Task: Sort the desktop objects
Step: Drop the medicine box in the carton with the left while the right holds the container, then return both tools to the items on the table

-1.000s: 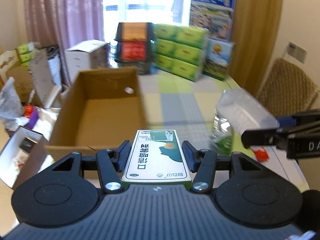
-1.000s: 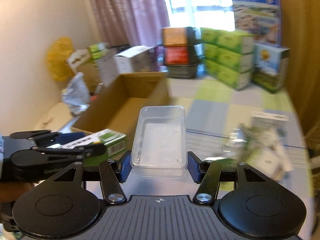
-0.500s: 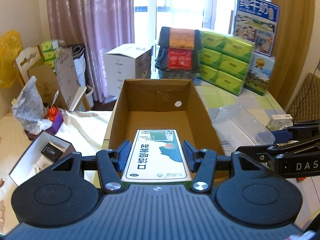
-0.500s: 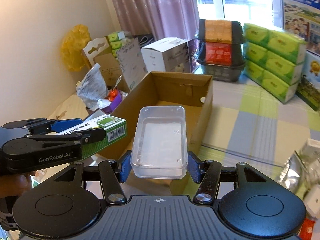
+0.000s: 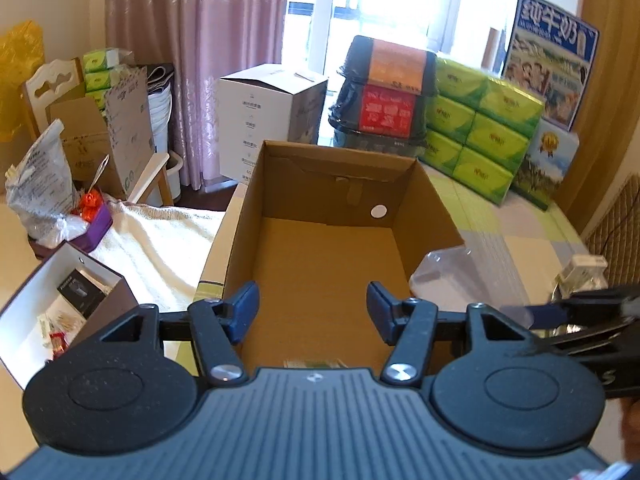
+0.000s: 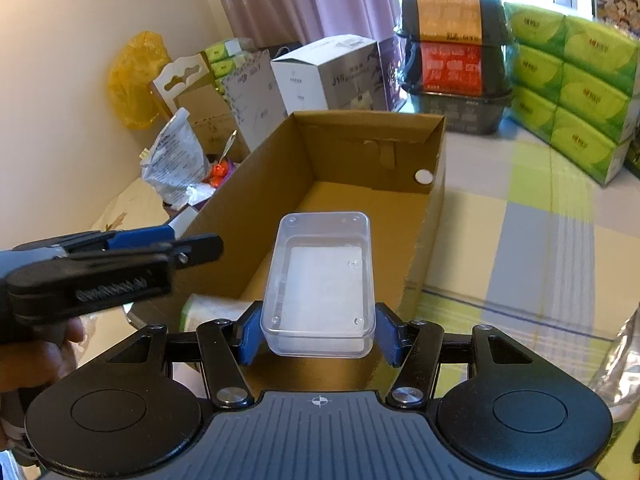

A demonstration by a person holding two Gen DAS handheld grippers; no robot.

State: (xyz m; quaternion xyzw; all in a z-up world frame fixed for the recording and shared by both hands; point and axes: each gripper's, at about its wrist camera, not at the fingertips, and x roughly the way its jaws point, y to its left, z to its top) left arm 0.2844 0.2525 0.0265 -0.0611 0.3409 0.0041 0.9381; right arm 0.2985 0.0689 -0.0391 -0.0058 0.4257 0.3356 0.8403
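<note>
Two grippers work over one cardboard box (image 5: 320, 248). The left gripper (image 5: 313, 312) hangs above the box with jaws apart and empty; a green-and-white carton (image 6: 208, 312) lies at the box's near end. The right gripper (image 6: 319, 338) is clamped on a clear plastic container (image 6: 320, 280), poised over the near right wall. Hazard: a release here could catch the rim (thin walls flex) and tip the container onto the counter (image 6: 540, 240).
</note>
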